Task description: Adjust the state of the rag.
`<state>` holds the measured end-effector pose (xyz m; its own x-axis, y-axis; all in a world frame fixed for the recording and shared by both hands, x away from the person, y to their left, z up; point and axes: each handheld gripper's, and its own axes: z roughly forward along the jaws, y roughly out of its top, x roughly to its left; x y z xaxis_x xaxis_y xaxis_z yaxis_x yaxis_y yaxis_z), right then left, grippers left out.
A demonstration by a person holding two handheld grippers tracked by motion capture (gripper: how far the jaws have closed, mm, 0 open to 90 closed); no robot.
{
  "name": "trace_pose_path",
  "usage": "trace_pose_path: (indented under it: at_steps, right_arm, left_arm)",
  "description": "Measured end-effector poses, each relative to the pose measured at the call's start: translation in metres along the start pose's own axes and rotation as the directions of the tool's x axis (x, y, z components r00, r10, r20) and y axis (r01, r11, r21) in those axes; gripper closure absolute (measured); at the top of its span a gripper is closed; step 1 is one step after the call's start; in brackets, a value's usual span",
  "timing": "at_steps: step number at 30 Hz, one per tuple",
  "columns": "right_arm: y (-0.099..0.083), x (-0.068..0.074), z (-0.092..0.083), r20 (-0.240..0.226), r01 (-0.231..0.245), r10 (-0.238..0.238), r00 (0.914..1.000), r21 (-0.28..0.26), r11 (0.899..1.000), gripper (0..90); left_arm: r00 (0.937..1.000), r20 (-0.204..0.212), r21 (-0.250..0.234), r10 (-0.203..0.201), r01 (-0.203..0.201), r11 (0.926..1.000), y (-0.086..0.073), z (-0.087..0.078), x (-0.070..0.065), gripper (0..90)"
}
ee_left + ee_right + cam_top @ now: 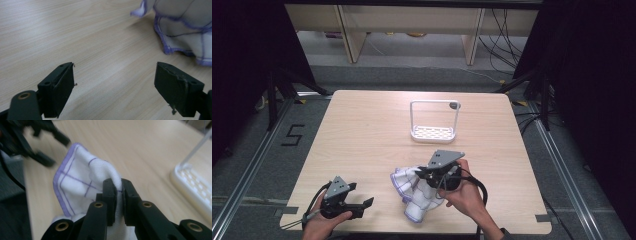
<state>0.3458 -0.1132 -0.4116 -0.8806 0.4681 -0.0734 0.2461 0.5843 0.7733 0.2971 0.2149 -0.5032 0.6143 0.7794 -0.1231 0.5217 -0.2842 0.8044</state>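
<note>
While the right gripper [119, 185] has its fingers pinching a fold of the white cloth [414, 192] with purple lines, the rest of that cloth rests bunched on the worktop [362, 135] near the front edge, just left of the right hand [467, 195]. Judgement: the step in hand is lifting the cloth by one pinched fold, perhaps toward the white rack [433, 120] standing well apart at the far middle. To do it well, keep the pinch firm and raise slowly so the fold does not slip; let the free edge hang clear before moving across; bring the other gripper in to take a second corner if the cloth must be spread. Pose: the right hand comes in from the lower right, gripper angled left and slightly down over the cloth. The left gripper [115, 82] lies low over the worktop at the front left, pointing toward the cloth, its fingers spread wide with nothing between them.
</note>
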Motion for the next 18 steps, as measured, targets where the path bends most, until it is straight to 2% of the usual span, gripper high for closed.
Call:
trace_pose_path:
  at_steps: [1, 2, 3, 4, 5, 6, 7, 9, 10, 11, 12, 13, 15, 16, 17, 18]
  right_arm:
    - [-0.008, -0.001, 0.008, 0.019, -0.011, 0.01, 0.9998, 0.04, 0.999, 83.1]
    - [-0.016, -0.003, 0.016, 0.039, -0.014, 0.011, 0.9992, 0.073, 0.997, 83.1]
    - [-0.024, -0.006, 0.022, 0.045, -0.024, 0.019, 0.9988, 0.111, 0.994, 83.1]
    - [-0.037, -0.012, 0.029, 0.05, -0.021, 0.013, 0.9987, 0.154, 0.988, 83.1]
    - [-0.041, -0.014, 0.029, 0.047, -0.03, 0.023, 0.9986, 0.162, 0.986, 83.0]
    - [-0.041, -0.014, 0.029, 0.047, -0.03, 0.023, 0.9986, 0.162, 0.986, 83.0]
    - [-0.045, -0.014, 0.03, 0.051, -0.05, 0.042, 0.9978, 0.163, 0.985, 83.0]
    - [-0.048, -0.014, 0.028, 0.048, -0.053, 0.045, 0.9978, 0.167, 0.984, 82.7]
    - [-0.049, -0.014, 0.028, 0.047, -0.052, 0.045, 0.9979, 0.17, 0.984, 82.4]
    - [-0.051, -0.013, 0.029, 0.059, -0.05, 0.041, 0.9974, 0.159, 0.986, 82.1]
    - [-0.052, -0.012, 0.029, 0.053, -0.063, 0.055, 0.9971, 0.164, 0.984, 81.9]
    - [-0.053, -0.012, 0.029, 0.054, -0.062, 0.053, 0.9971, 0.178, 0.982, 81.4]
    - [-0.056, -0.012, 0.032, 0.058, -0.077, 0.069, 0.996, 0.161, 0.984, 80.4]
    - [-0.056, -0.012, 0.032, 0.062, -0.08, 0.071, 0.9956, 0.157, 0.984, 79.8]
    - [-0.055, -0.012, 0.032, 0.044, -0.096, 0.09, 0.995, 0.164, 0.982, 78.9]
    - [-0.055, -0.012, 0.032, 0.052, -0.106, 0.099, 0.9937, 0.149, 0.983, 77.2]
  left_arm:
    - [0.9998, -0.001, -0.015, -0.021, 0.021, 0.9997, 0.0, 0.002, -0.002, 15.7]
    - [0.9999, -0.002, -0.003, -0.014, 0.014, 0.9999, -0.001, 0.001, -0.002, 15.8]
    - [0.9999, -0.006, 0.026, 0.012, -0.011, 0.9996, 0.0, -0.001, -0.001, 15.8]
    - [0.9999, 0.004, 0.01, 0.01, -0.01, 0.9999, 0.0, 0.0, -0.001, 15.8]
    - [0.9998, 0.011, 0.012, 0.018, -0.018, 0.9998, 0.0, 0.0, 0.0, 16.2]
    - [0.9998, 0.011, -0.01, -0.014, 0.014, 0.9999, 0.0, 0.002, -0.003, 16.2]
    - [0.9996, 0.02, -0.013, -0.021, 0.021, 0.9997, -0.001, 0.003, -0.004, 16.8]
    - [0.9989, 0.034, -0.013, -0.032, 0.032, 0.9994, -0.001, 0.005, -0.004, 17.7]
    - [0.9967, 0.061, -0.012, -0.054, 0.055, 0.9984, -0.001, 0.006, -0.006, 19.1]
    - [0.9947, 0.085, -0.01, -0.057, 0.058, 0.9983, -0.001, 0.007, -0.006, 21.5]
    - [0.9915, 0.107, -0.015, -0.074, 0.076, 0.997, -0.001, 0.008, -0.01, 23.7]
    - [0.9877, 0.134, -0.02, -0.08, 0.083, 0.9963, -0.001, 0.009, -0.014, 25.5]
    - [0.9822, 0.171, -0.029, -0.078, 0.084, 0.996, 0.003, 0.01, -0.023, 28.2]
    - [0.977, 0.194, -0.036, -0.087, 0.096, 0.9947, 0.004, 0.011, -0.028, 28.3]
    - [0.972, 0.216, -0.033, -0.093, 0.103, 0.9942, 0.006, 0.013, -0.033, 30.4]
    - [0.9636, 0.247, -0.03, -0.102, 0.113, 0.9931, 0.009, 0.015, -0.039, 30.4]
